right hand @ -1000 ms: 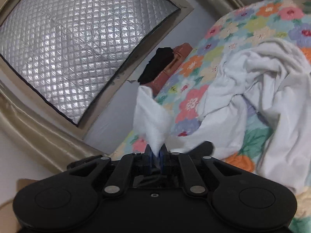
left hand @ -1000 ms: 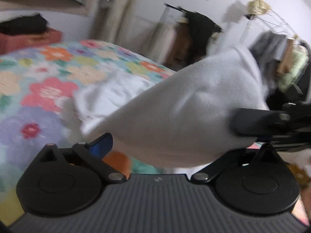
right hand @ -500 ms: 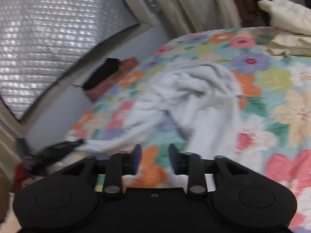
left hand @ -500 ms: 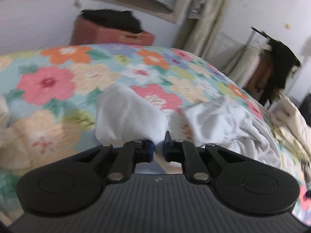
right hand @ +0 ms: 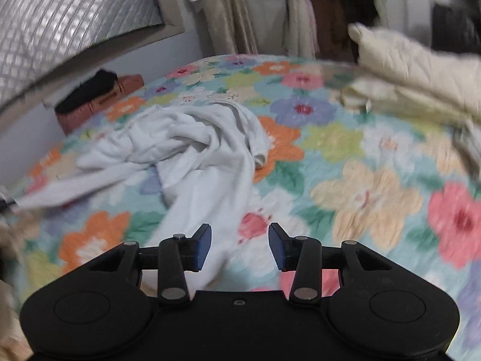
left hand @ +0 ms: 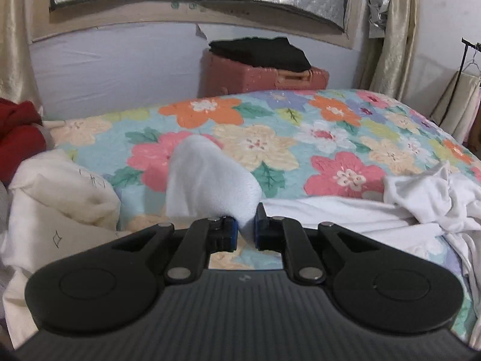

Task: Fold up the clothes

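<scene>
A white garment (right hand: 192,144) lies crumpled on the flowered bedspread (right hand: 360,186). In the left wrist view its bulk (left hand: 421,198) lies at the right. My left gripper (left hand: 245,231) is shut on a corner of the white garment (left hand: 207,177), which stands up as a peak just above the blue pads. My right gripper (right hand: 239,246) is open and empty, low over the near end of the garment, which runs between and past its fingers.
A cream cloth (left hand: 60,198) and a red cloth (left hand: 18,138) lie at the bed's left. A reddish box (left hand: 261,75) with black clothes (left hand: 258,52) on top stands behind the bed under the quilted window cover. Cream bedding (right hand: 415,60) lies at the far right.
My right gripper let go of the garment corner, opened and swung down over the bed. My left gripper closed on a corner and turned toward the window wall.
</scene>
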`<state>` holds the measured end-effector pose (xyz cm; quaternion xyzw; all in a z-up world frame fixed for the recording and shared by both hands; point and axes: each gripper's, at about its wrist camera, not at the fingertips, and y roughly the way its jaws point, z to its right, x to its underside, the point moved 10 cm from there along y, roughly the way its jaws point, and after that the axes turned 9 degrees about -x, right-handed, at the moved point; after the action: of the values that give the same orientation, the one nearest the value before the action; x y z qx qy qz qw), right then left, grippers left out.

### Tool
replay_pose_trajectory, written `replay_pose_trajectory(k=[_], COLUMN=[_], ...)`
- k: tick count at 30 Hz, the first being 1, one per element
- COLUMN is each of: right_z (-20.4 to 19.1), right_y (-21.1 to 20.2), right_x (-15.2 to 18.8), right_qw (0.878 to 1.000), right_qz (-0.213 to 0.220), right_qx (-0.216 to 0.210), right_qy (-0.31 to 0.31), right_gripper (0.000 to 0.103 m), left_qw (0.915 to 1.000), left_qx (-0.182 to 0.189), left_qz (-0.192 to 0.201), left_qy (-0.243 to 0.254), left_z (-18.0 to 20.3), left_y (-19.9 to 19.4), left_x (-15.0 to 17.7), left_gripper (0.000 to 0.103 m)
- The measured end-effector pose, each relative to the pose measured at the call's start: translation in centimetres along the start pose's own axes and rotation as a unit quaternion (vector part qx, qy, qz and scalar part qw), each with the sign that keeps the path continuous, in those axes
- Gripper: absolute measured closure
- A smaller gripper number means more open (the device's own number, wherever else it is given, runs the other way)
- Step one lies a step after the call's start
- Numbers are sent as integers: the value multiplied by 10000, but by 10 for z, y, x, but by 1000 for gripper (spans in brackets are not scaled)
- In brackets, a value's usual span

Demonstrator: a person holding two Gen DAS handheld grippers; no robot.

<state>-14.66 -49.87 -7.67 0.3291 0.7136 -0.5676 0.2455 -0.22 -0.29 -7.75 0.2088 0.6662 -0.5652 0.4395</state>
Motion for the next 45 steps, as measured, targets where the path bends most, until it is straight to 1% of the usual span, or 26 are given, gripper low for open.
replay_pose_trajectory(k=[7,10,12,14,16,17,18,19,20,21,22,23,26,29,32,34,35,36,37,38,39,40,41,42,44,45], right_z=[-21,-34,-48,-61,-67,-68,-69,-69,-67,-65,-62,-57,-38,-28,-39,-53,-63,-73,-80,-85,-87,-87,-86,-85,-79,-74], right_y=[57,79,89,97,101,101,102,101,100,98,95,92,86,88,91,93,95,99,103,109,115,121,125,127,124,122], right_x=[12,13,17,23,31,35,39,43,47,49,51,52,49,43,39,37,37,40,43,47,51,55,58,59,55,50], right_qw=[9975,9960,9930,9876,9855,9854,9857,9862,9869,9880,9892,9902,9930,9948,9950,9946,9940,9924,9900,9871,9840,9810,9782,9762,9731,9714], right_qz=[-316,-466,-611,-838,-1000,-1028,-1041,-1060,-1071,-1049,-1001,-951,-916,-924,-827,-752,-760,-805,-863,-914,-956,-993,-996,-961,-873,-852], right_qx=[-503,-663,-1004,-1312,-1298,-1257,-1202,-1092,-951,-790,-657,-569,-349,-360,-559,-710,-762,-794,-773,-683,-583,-542,-543,-543,-446,-286], right_qy=[370,369,148,-193,-442,-509,-557,-644,-738,-809,-845,-848,-654,-234,29,6,-192,-478,-799,-1122,-1386,-1573,-1739,-1866,-2085,-2197], right_gripper=[54,53,52,52,52,51,48,47,46,42,38,36,28,28,28,28,28,28,27,26,26,26,26,28,45,70], left_qw=[9977,9957,9962,9949,9932,9923,9920,9923,9926,9932,9937,9943,9965,9980,9989,9985,9972,9934,9871,9785,9675,9542,9429,9389,9252,9211], left_qx=[-372,-526,-678,-748,-747,-741,-705,-617,-533,-461,-394,-341,-268,-199,253,534,728,1048,1366,1681,1991,2296,2450,2256,1852,1651], left_qz=[376,460,-3,-377,-660,-783,-847,-842,-819,-758,-700,-644,-338,-100,31,116,86,-114,-314,-513,-710,-906,-983,-783,-373,-152], left_qy=[-421,-608,-545,-556,-598,-604,-615,-667,-715,-750,-777,-783,-713,-589,-396,-61,150,461,771,1080,1386,1688,2033,2479,3291,3522], left_z=[-27,-40,-47,-52,-53,-53,-52,-50,-49,-47,-45,-43,-40,-35,-17,3,16,35,54,72,89,105,120,132,154,160], left_y=[6,11,23,30,34,36,36,34,31,27,22,18,9,5,-2,-9,-10,-6,-3,0,2,4,6,9,17,23], left_x=[-33,-45,-37,-24,-14,-11,-10,-11,-12,-13,-14,-16,-25,-33,-35,-31,-26,-15,-3,10,22,35,46,55,69,71], left_gripper=[92,91,83,81,79,74,70,68,64,57,55,54,54,50,48,39,30,26,25,23,19,19,19,19,19,19])
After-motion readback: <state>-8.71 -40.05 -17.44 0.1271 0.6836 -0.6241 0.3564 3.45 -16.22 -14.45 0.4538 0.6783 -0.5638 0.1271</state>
